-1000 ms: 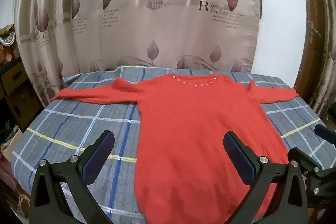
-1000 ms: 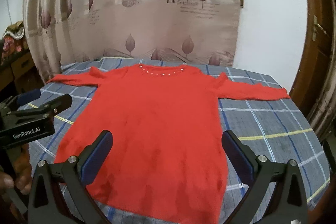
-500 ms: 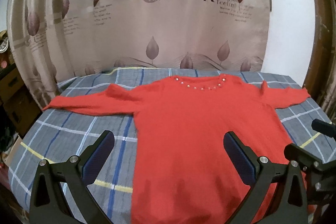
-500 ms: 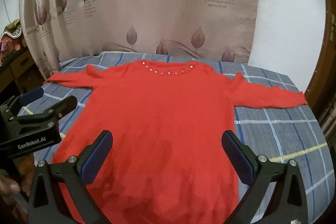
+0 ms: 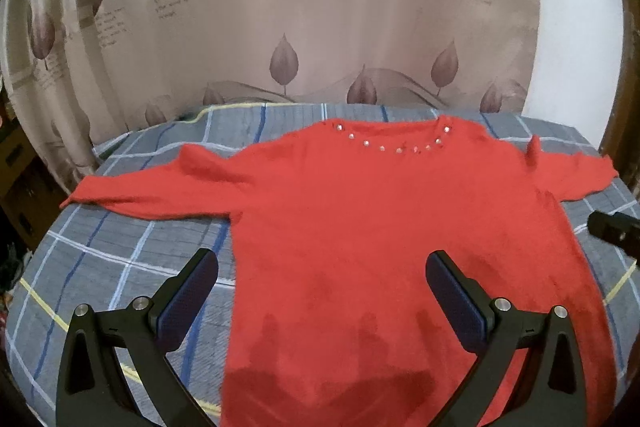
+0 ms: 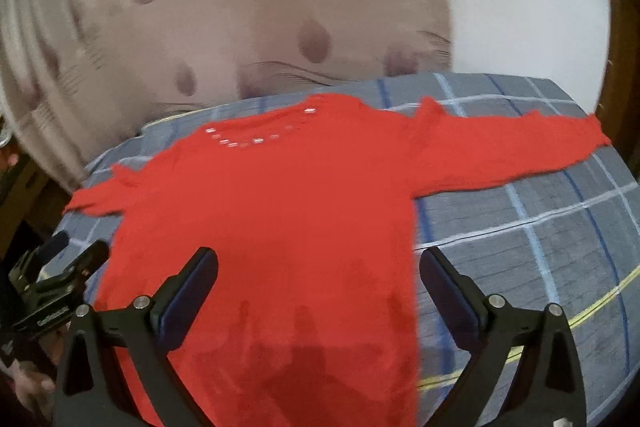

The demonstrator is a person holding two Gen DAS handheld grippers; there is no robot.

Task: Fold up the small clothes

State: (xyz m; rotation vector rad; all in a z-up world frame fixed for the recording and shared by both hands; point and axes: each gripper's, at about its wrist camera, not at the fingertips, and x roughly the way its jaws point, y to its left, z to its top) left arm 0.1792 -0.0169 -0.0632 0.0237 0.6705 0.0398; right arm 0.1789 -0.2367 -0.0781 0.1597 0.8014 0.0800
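Observation:
A red long-sleeved sweater [image 5: 380, 227] [image 6: 280, 211] lies flat and face up on a grey plaid cloth, sleeves spread out to both sides, small shiny studs along its neckline [image 5: 396, 147]. My left gripper [image 5: 322, 291] hovers open over the sweater's lower left side, one finger above the bare cloth. My right gripper [image 6: 318, 287] stands open over the lower right part of the body, its right finger past the sweater's side edge. Nothing sits between either pair of fingers. The hem is hidden under the gripper frames.
The plaid-covered surface [image 5: 120, 259] [image 6: 540, 235] drops off at the left and right edges. A beige leaf-print curtain [image 5: 300, 27] hangs just behind it. A white wall [image 6: 520, 7] and a brown door frame stand at the right. A hand [image 6: 28, 383] holds the left gripper.
Both grippers have moved forward over the sweater and stayed open. The right gripper has swung and tilted to the right, blurring its view. The sweater has not moved.

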